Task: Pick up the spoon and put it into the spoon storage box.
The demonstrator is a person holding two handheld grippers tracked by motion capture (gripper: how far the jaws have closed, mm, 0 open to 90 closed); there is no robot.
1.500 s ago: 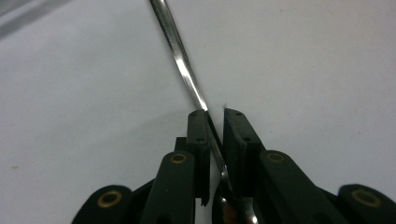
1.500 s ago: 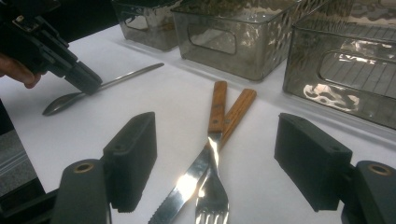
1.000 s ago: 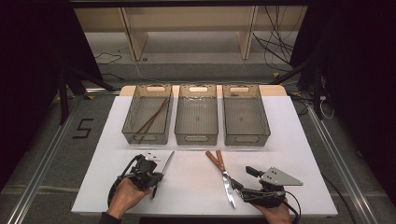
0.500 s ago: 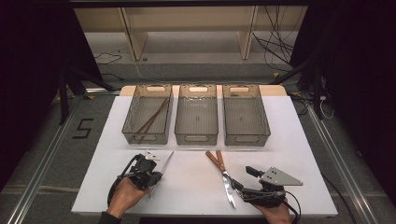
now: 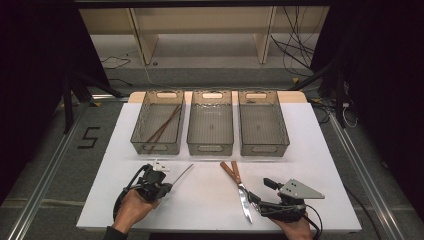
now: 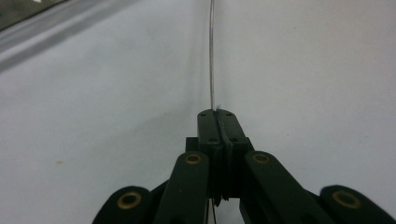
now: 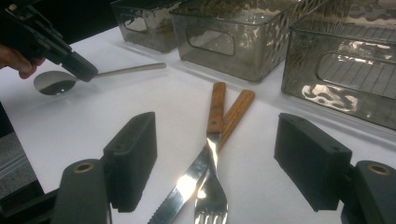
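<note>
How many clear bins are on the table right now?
3, in a row along the far side of the table: the left bin holding chopsticks, the middle bin and the right bin.

My left gripper (image 5: 165, 187), low at the white table's (image 5: 210, 205) near-left edge, has just been closing and pinches a thin steel spoon (image 6: 212, 70), while my right gripper (image 7: 219, 163) gapes wide at near-right.

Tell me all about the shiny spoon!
The spoon looks like silvery metal, with a round mirror-like bowl and a long thin handle. It lies flat on the white table, in front of the left bin, handle pointing toward the bins. The left gripper has just closed its black jaws on it near the bowel end, edge-on in the left gripper view. Nothing else touches it.
</note>
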